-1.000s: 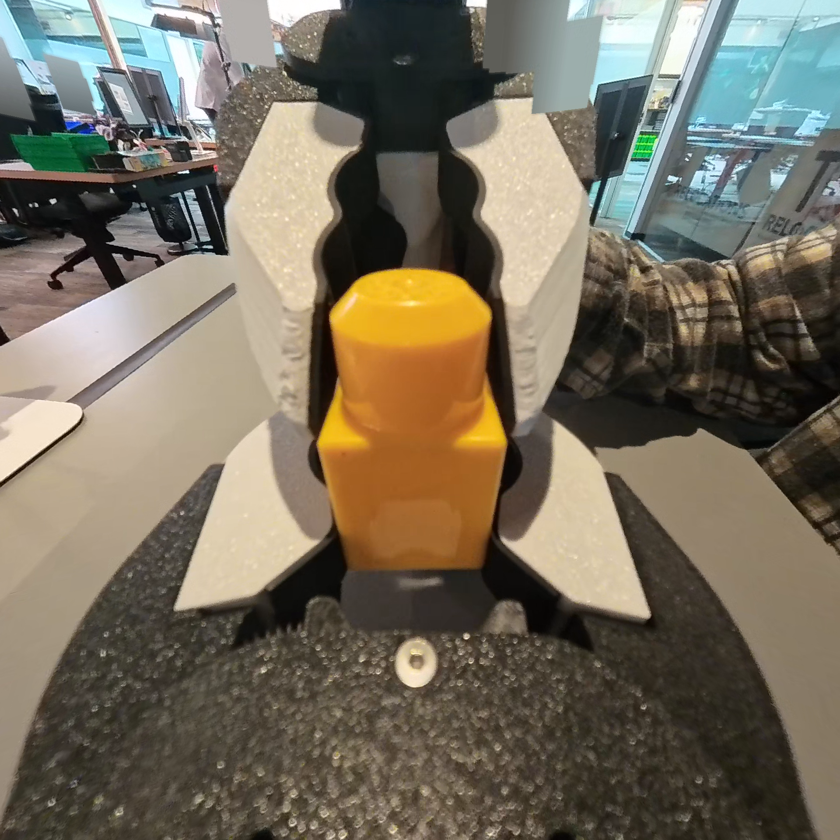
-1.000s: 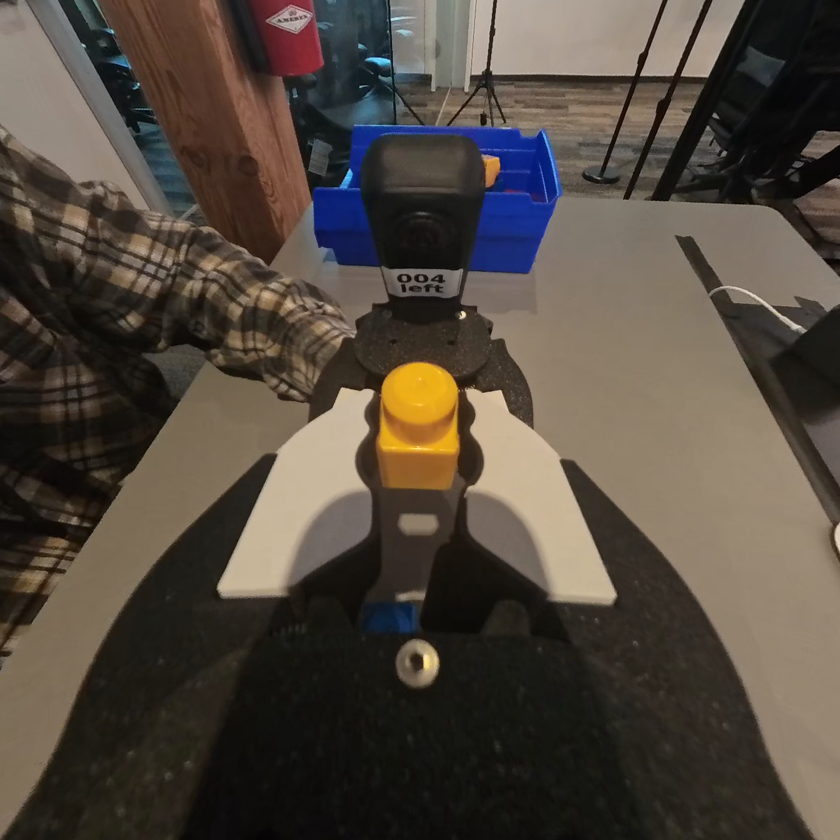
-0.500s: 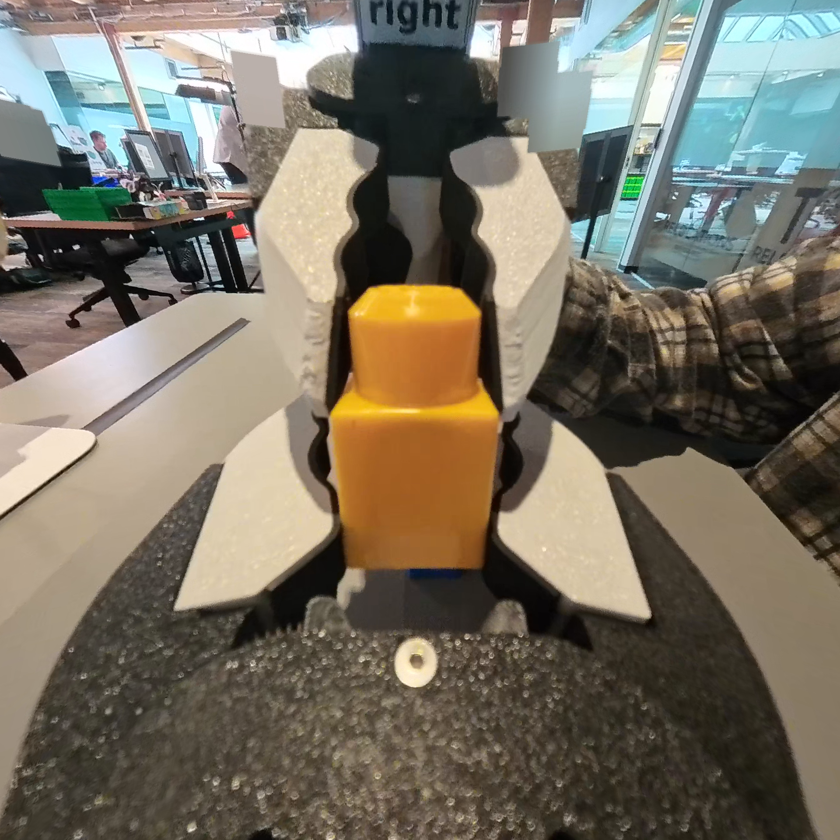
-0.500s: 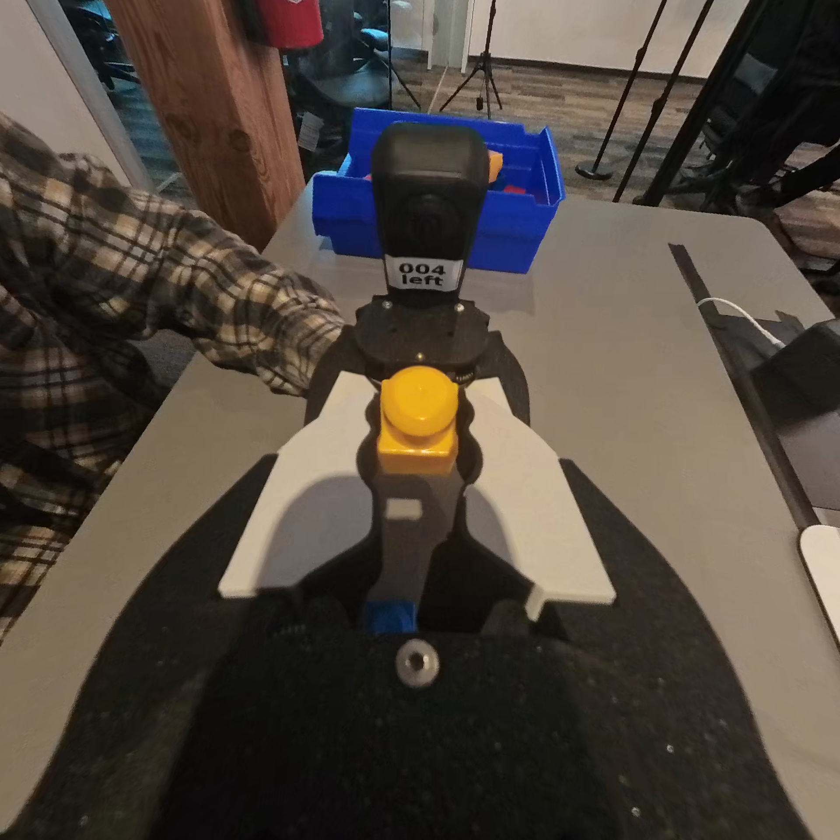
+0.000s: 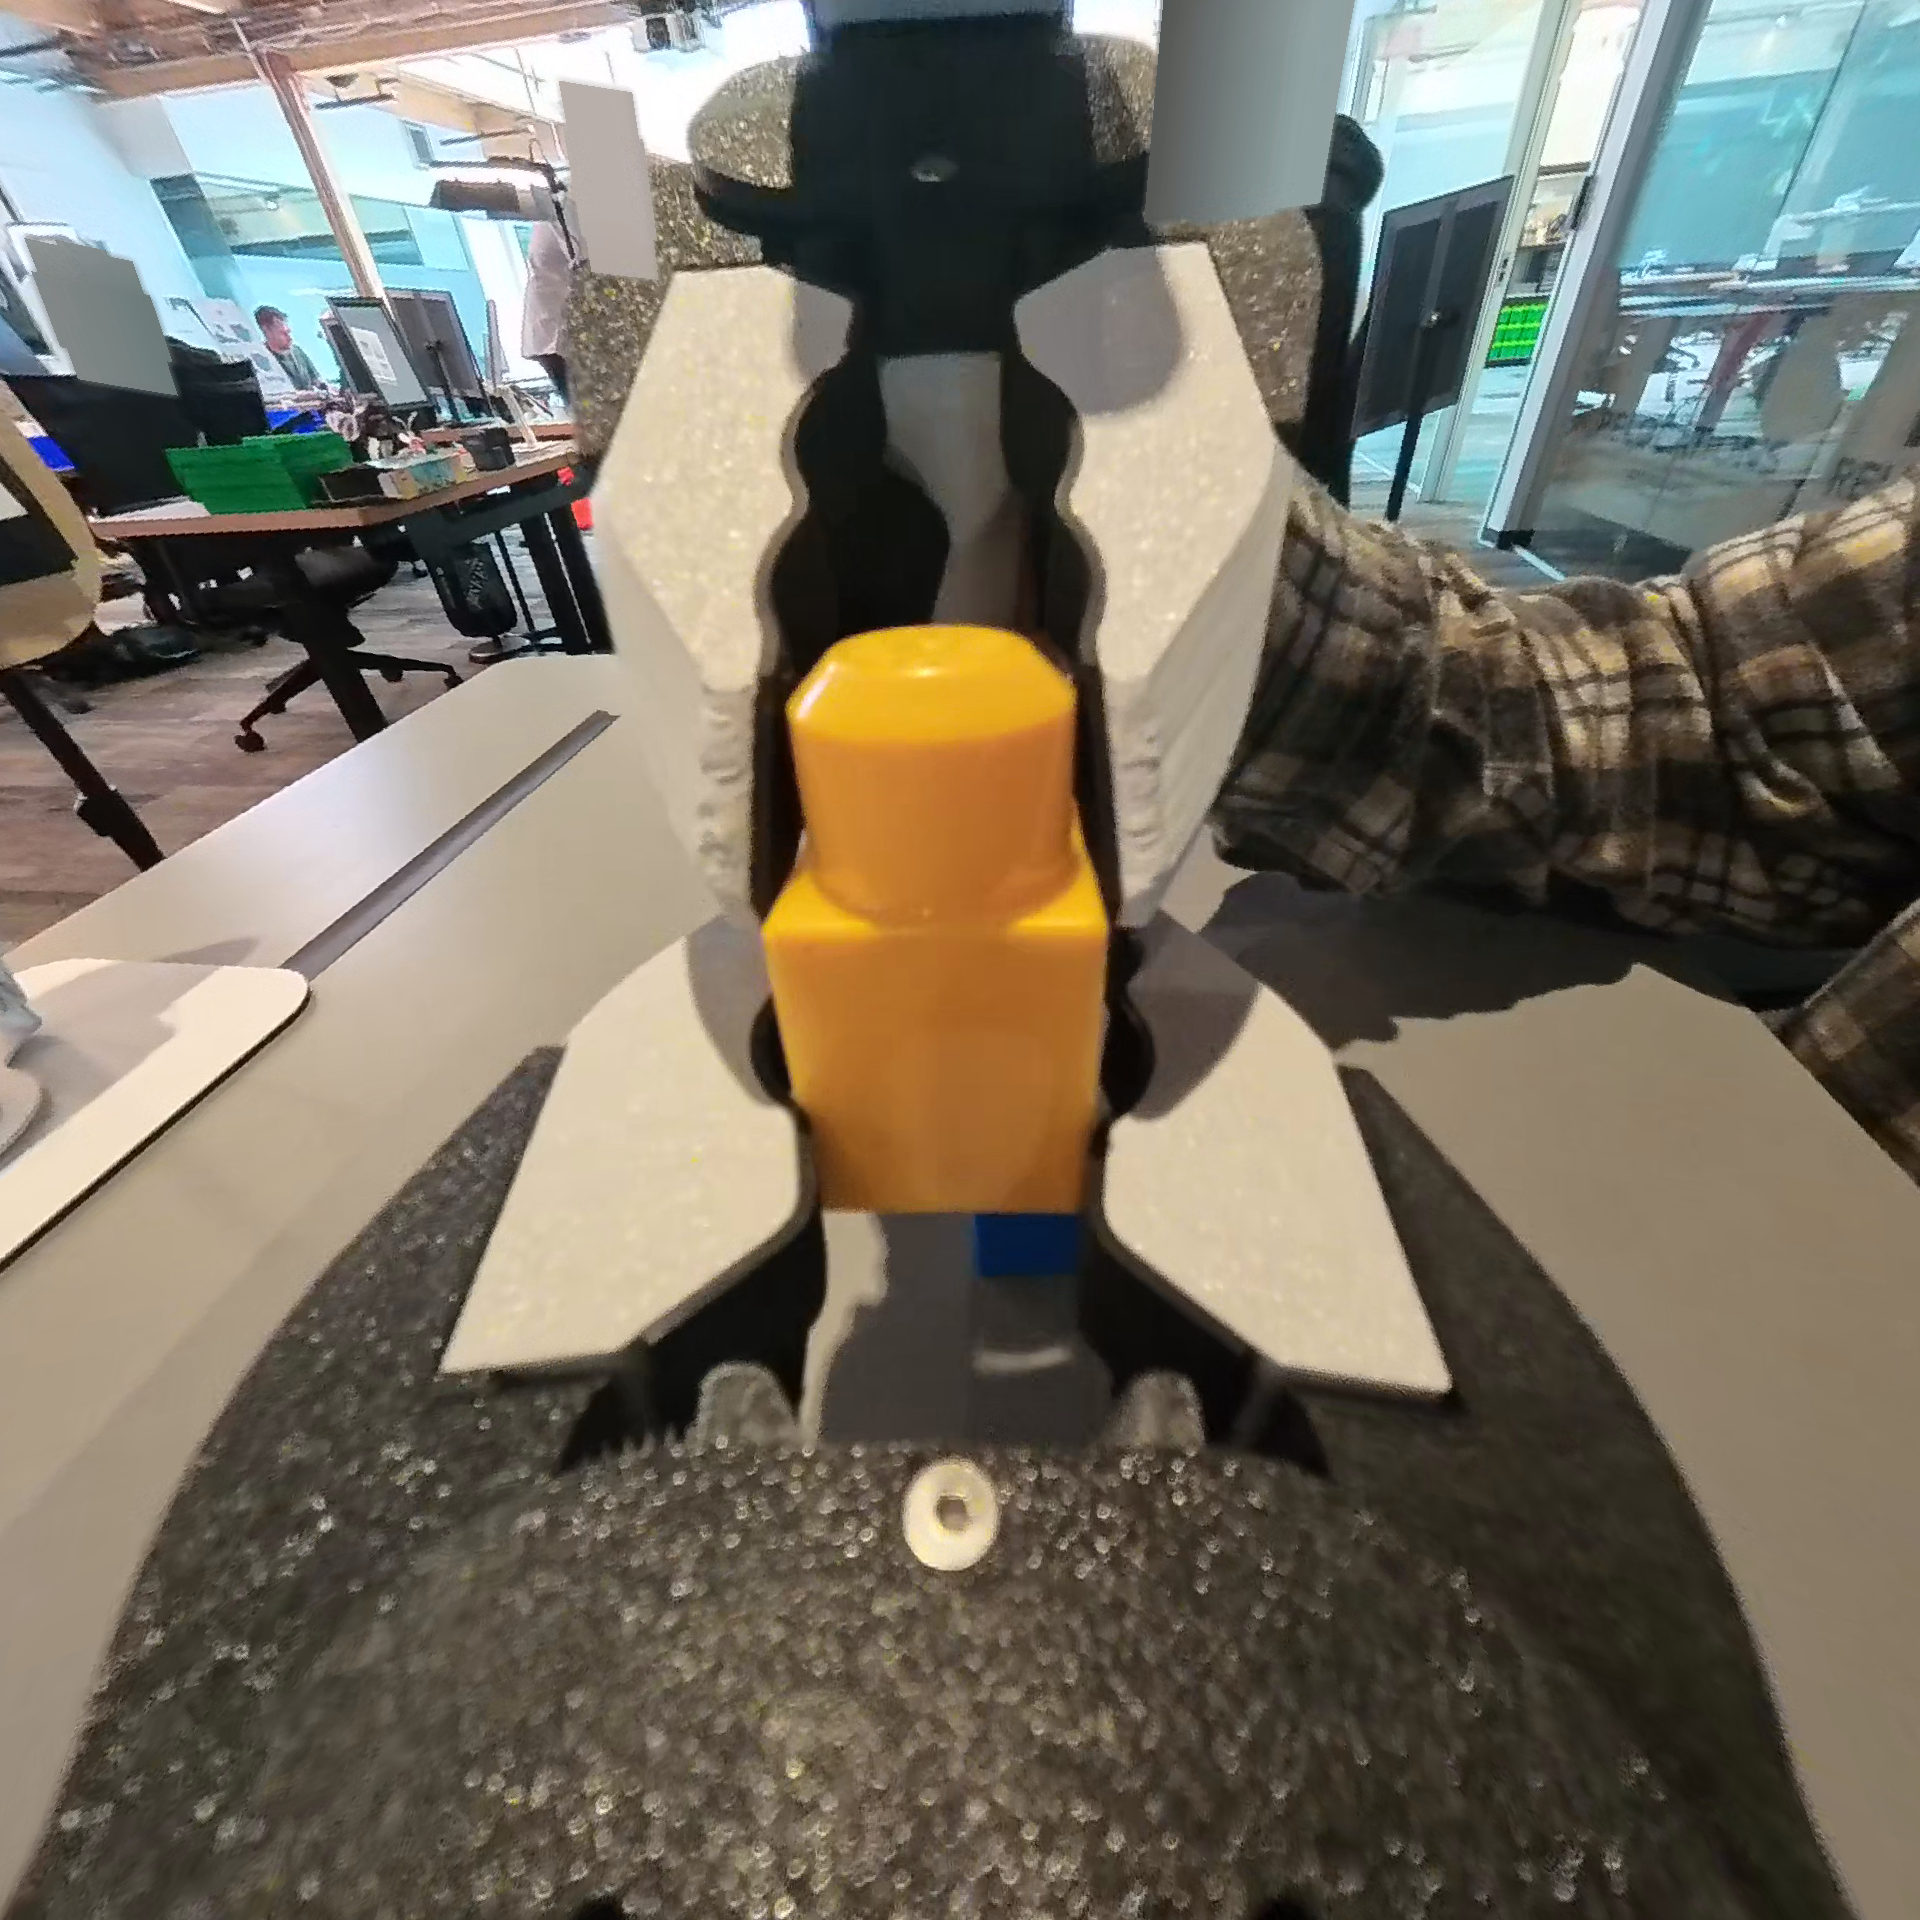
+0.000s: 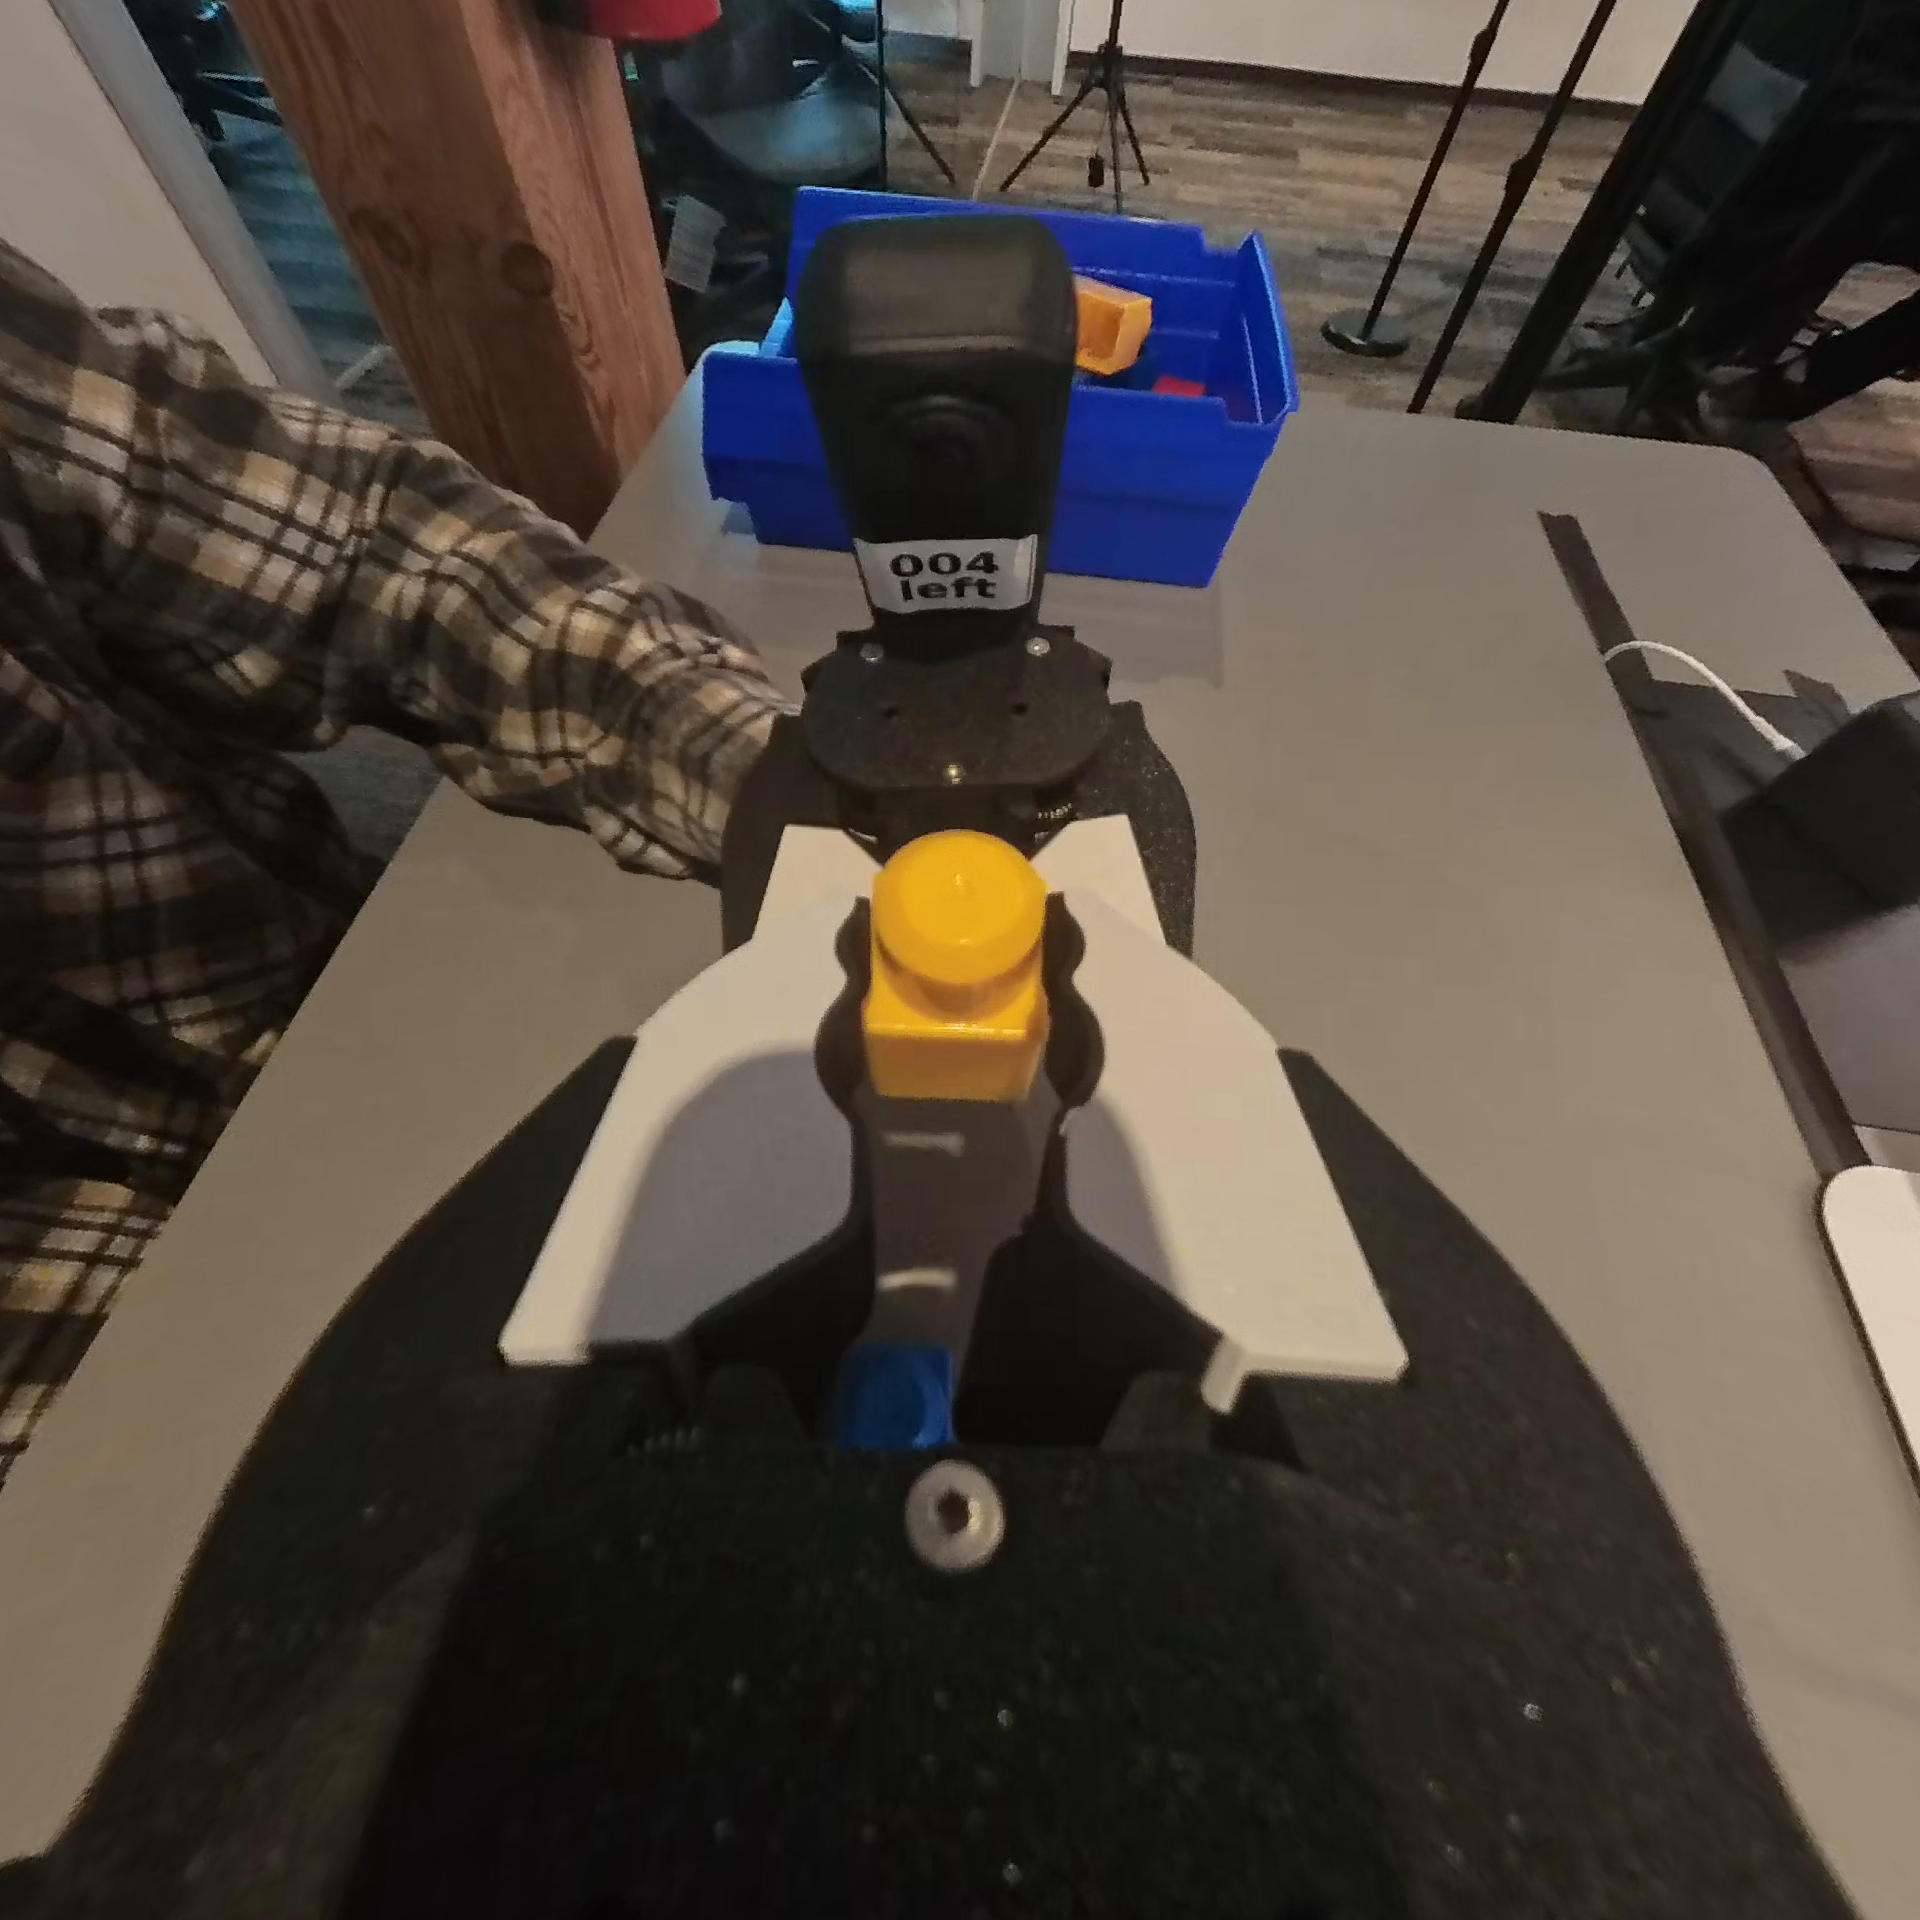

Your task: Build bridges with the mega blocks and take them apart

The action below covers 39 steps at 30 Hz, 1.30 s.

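Note:
A yellow one-stud block (image 5: 930, 1039) stands upright between my two grippers, which face each other over the grey table (image 6: 1403, 831). My left gripper (image 5: 932, 914) is shut on the block's square body. My right gripper (image 6: 954, 987) closes on the same block (image 6: 956, 1039) at its fingertips; in the left wrist view its white fingers (image 5: 1174, 540) flank the stud. A blue block (image 6: 894, 1392) sits low near the base of the right gripper. It also shows under the yellow block in the left wrist view (image 5: 1023, 1242).
A blue bin (image 6: 1143, 488) with more blocks stands at the table's far end, beside a wooden post (image 6: 457, 208). Plaid sleeves (image 6: 364, 644) reach in from the side. A white pad (image 5: 135, 1060) and a white cable (image 6: 1704, 686) lie near the table edges. Left tips to right tips: about 7 centimeters.
Both grippers have stayed on the yellow block. The pair has tilted and shifted a little, and more of the blue block now shows under the yellow one in the left wrist view.

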Available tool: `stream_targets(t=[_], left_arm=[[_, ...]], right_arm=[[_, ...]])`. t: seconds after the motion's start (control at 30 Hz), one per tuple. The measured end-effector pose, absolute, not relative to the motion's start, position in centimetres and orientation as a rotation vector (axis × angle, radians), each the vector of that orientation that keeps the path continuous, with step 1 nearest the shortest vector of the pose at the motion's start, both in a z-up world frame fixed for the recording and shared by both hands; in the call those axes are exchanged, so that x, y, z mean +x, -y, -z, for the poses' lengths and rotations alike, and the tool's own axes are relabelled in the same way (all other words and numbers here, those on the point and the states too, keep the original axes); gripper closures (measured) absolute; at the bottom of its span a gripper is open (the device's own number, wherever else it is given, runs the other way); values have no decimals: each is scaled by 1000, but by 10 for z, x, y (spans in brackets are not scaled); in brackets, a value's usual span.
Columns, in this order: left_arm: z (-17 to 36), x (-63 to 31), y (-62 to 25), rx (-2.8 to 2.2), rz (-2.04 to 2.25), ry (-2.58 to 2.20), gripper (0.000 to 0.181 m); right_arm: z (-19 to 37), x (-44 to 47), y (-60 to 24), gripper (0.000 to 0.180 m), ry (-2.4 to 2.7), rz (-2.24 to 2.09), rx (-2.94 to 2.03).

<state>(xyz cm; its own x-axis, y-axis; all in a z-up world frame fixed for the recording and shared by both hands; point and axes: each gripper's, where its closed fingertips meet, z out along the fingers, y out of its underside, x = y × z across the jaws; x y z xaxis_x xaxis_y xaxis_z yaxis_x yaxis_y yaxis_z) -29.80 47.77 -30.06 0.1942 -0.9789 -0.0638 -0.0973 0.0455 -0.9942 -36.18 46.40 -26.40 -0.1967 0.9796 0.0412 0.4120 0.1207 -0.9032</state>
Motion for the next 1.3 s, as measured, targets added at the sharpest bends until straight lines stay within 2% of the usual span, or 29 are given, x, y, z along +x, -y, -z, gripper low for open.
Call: stream_targets(t=[0.2,0.37,0.47,0.8,1.0,1.1,1.23,1.3], left_arm=[[294,-299,-475,-1306,1049,-1112,128],[284,-310,-477,-1277,1126,-1052,131],[276,-321,-477,-1238,1177,-1010,132],[274,-328,-478,-1203,1178,-977,133],[280,-328,-480,-1218,1185,-983,133],[284,-328,-480,-1218,1198,-989,133],[287,-329,-482,-1224,1188,-990,134],[288,-330,-484,-1230,1184,-987,134]], right_arm=[[259,-364,-463,147,1695,-1068,-1284],[246,-352,-467,118,1625,-1043,-1212],[257,-324,-468,110,1612,-1003,-1258],[368,-283,-463,115,1686,-979,-1509],[396,-288,-464,124,1768,-931,-1553],[408,-292,-468,143,1786,-886,-1566],[406,-290,-472,143,1760,-888,-1655],[387,-286,-476,144,1680,-936,-1678]])
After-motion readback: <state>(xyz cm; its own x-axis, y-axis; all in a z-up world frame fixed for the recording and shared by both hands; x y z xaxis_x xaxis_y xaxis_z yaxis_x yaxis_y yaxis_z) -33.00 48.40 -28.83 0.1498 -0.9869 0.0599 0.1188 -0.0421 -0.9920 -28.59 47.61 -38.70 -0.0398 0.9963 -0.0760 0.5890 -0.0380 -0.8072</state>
